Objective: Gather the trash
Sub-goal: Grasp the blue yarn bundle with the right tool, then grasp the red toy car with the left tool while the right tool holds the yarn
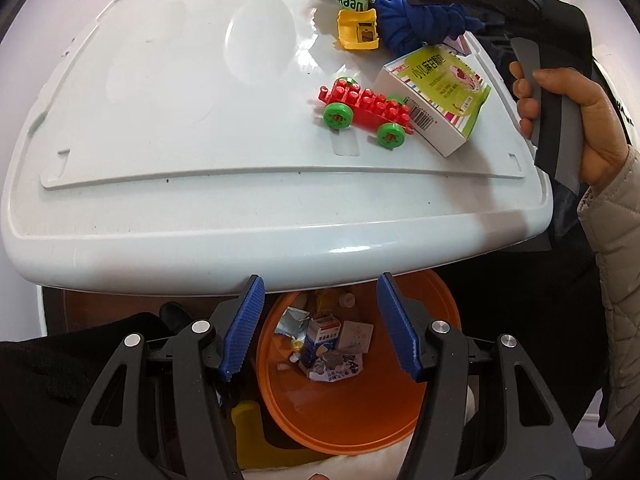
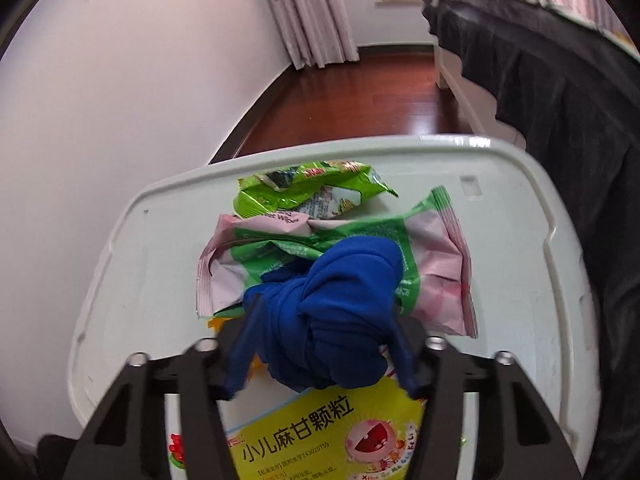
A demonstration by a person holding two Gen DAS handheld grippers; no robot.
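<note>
Left wrist view takes in a broad white plastic lid-like bench [image 1: 160, 128] that fills the upper half, with an orange round plastic bin [image 1: 340, 408] just below its near edge, holding torn wrappers and a small carton at the bottom. The left gripper [image 1: 320, 328] hangs over that bin, its blue ribbed fingers [image 1: 244, 328] spread wide with nothing between them. At the far right corner of the bench, the right gripper [image 2: 320, 344] is clamped on a knotted blue cloth bundle [image 2: 340, 312], which bulges out between its fingers; the person's hand [image 1: 568, 120] grasps the grey handle. Under that bundle lie a crumpled pink-and-green plastic wrapper [image 2: 432, 256] and, farther back, a bright green foil snack bag [image 2: 312, 188]. Nearer, partly beneath the right gripper, sits a white and yellow-green cardboard medicine box [image 1: 436, 100], one corner touching a red toy brick car with green wheels [image 1: 364, 112]. A small yellow plastic toy truck cab [image 1: 358, 32] rests just beside the blue bundle.
</note>
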